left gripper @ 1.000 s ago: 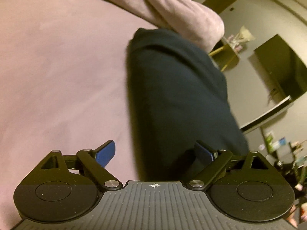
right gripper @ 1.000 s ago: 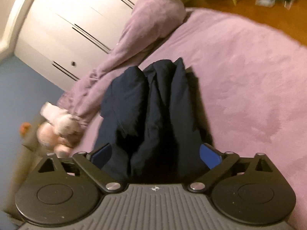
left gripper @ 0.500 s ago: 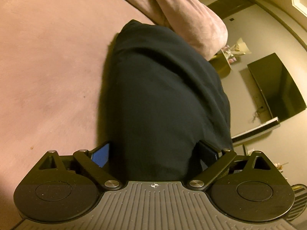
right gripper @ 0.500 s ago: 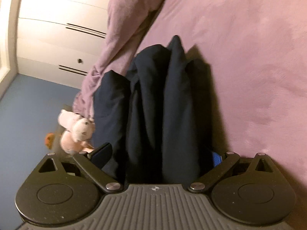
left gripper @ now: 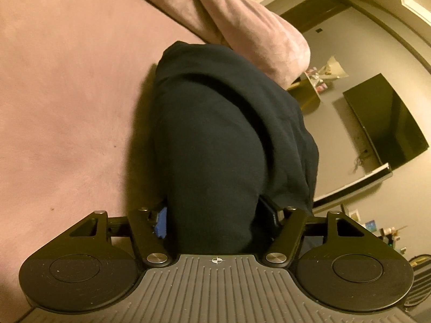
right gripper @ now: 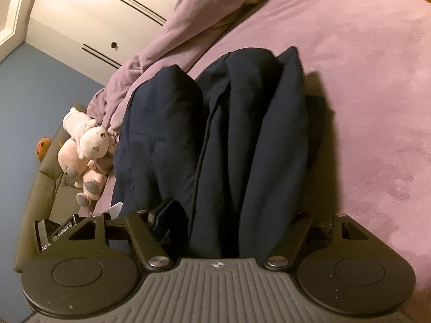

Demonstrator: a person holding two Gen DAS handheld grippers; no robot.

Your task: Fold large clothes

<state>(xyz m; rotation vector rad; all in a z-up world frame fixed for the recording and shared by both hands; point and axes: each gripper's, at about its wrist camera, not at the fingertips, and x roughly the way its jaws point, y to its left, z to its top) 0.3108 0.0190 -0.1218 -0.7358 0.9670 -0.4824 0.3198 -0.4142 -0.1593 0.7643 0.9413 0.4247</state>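
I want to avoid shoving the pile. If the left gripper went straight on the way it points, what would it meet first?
The dark navy garment: its near end already sits between the closing jaws of the left gripper. Beyond it lies the pink duvet roll, though depth is unclear.

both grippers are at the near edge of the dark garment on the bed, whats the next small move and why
Probably finish closing both, then lift. The dark garment already fills the gap in the left gripper and the right gripper, and their jaws are closing on it.
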